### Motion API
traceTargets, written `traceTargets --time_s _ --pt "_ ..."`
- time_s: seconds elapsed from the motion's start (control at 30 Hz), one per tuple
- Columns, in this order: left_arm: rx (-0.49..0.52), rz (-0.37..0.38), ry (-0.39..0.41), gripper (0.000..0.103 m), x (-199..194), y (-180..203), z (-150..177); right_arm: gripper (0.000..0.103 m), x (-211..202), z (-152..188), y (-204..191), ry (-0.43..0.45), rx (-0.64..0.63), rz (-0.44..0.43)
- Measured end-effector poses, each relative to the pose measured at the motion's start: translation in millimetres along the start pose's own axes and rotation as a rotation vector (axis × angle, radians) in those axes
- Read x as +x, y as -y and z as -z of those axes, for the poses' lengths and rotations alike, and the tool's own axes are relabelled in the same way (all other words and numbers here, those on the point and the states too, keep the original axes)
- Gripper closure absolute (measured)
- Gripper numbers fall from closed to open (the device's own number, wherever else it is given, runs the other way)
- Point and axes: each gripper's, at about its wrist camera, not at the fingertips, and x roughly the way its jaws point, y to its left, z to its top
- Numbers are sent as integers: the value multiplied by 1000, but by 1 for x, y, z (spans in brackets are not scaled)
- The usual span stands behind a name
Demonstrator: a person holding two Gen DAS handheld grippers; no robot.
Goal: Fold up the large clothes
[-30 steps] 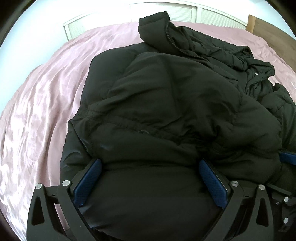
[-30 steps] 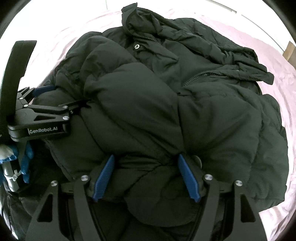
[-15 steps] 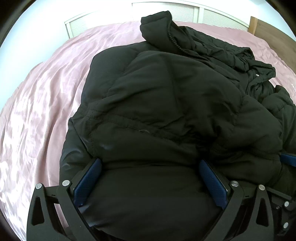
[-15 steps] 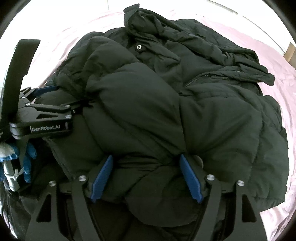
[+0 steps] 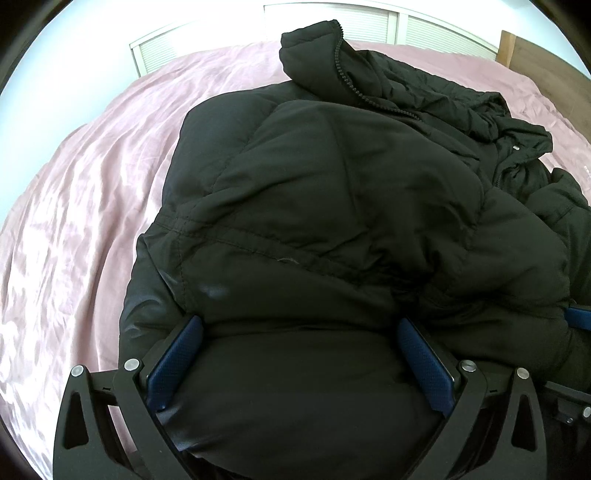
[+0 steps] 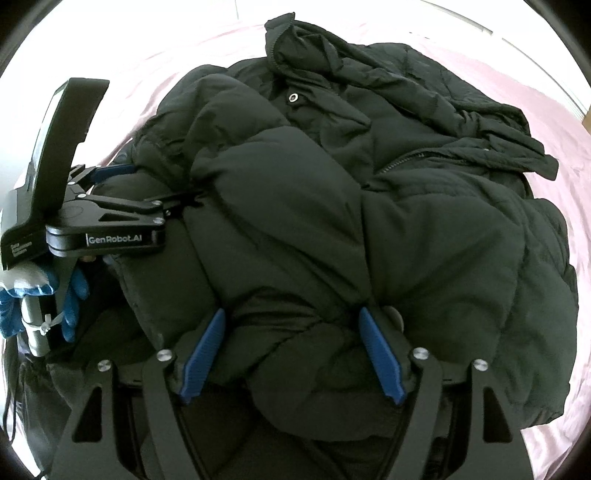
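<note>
Black puffer jacket [image 5: 332,206] bunched on pink bed [image 5: 74,221]. We've got left tool [image 5: 299,354] and right tool [image 6: 291,350] both clamped on near hem; collar lies far, straight ahead.

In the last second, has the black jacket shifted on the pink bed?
No. The jacket has not shifted: its collar sits as before under the window frame.

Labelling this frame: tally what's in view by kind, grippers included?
Black puffer jacket: 1
Pink bedsheet: 1
Grippers: 2, the left gripper and the right gripper, each with a thick fold of the jacket between its blue pads
Blue-gloved hand: 1
Total: 5
</note>
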Motion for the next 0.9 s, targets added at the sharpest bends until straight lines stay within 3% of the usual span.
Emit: traceTargets --time_s 0.9 --pt "-9 13 -14 1 -4 -3 -2 29 -13 0 15 -38 31 -85"
